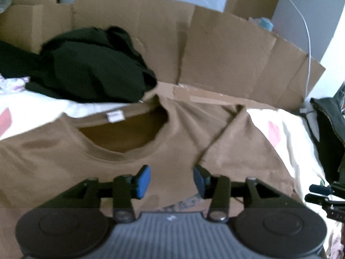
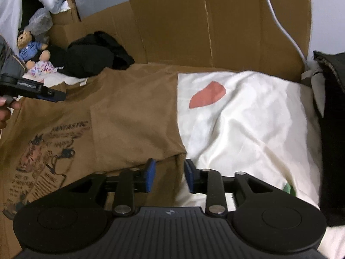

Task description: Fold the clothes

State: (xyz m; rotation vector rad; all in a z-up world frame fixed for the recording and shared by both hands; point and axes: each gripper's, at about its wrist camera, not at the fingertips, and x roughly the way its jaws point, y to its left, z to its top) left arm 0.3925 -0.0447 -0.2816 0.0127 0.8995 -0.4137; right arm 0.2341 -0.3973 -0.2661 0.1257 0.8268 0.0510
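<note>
A brown T-shirt (image 1: 64, 161) lies flat on the bed, its collar (image 1: 129, 157) and white neck label (image 1: 115, 116) facing up. One sleeve (image 1: 243, 151) is folded in over the body. My left gripper (image 1: 171, 181) hovers over the chest just below the collar, open, with nothing between its blue pads. In the right wrist view the shirt (image 2: 129, 118) shows a printed graphic (image 2: 43, 157). My right gripper (image 2: 169, 175) is open above the shirt's side edge, where cloth meets sheet. The left gripper (image 2: 54, 95) shows at the far left there.
A heap of black clothing (image 1: 86, 64) lies beyond the collar against a cardboard wall (image 1: 226, 54). The white sheet (image 2: 248, 118) with a pink patch spreads to the right. Stuffed toys (image 2: 32, 49) sit at the back left, a dark bag (image 2: 332, 108) at the right edge.
</note>
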